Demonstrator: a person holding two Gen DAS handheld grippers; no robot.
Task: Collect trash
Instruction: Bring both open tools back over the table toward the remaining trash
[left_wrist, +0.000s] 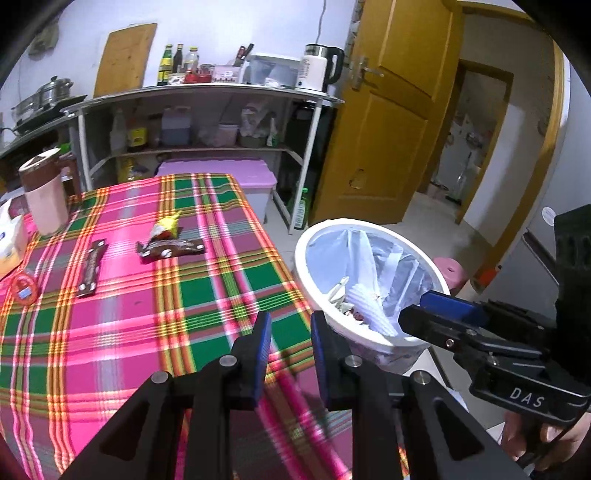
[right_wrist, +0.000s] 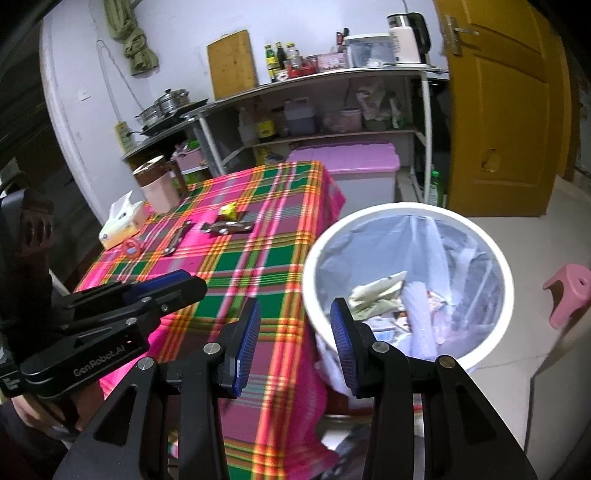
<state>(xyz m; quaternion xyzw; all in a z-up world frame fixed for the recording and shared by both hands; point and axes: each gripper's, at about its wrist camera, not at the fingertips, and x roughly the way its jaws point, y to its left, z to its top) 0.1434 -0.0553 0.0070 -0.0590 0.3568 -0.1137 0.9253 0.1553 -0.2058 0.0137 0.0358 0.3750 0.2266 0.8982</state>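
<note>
left gripper (left_wrist: 288, 332): empty | right gripper (right_wrist: 295, 325) housing: "DAS"; left's: "GenRobot.AI"

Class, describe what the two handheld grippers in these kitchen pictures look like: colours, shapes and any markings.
Both are black with angular linked arms, silver pivot pins and ribbed blue pads. The left gripper reads "GenRobot.AI" on its side; the right gripper reads "DAS".
</note>
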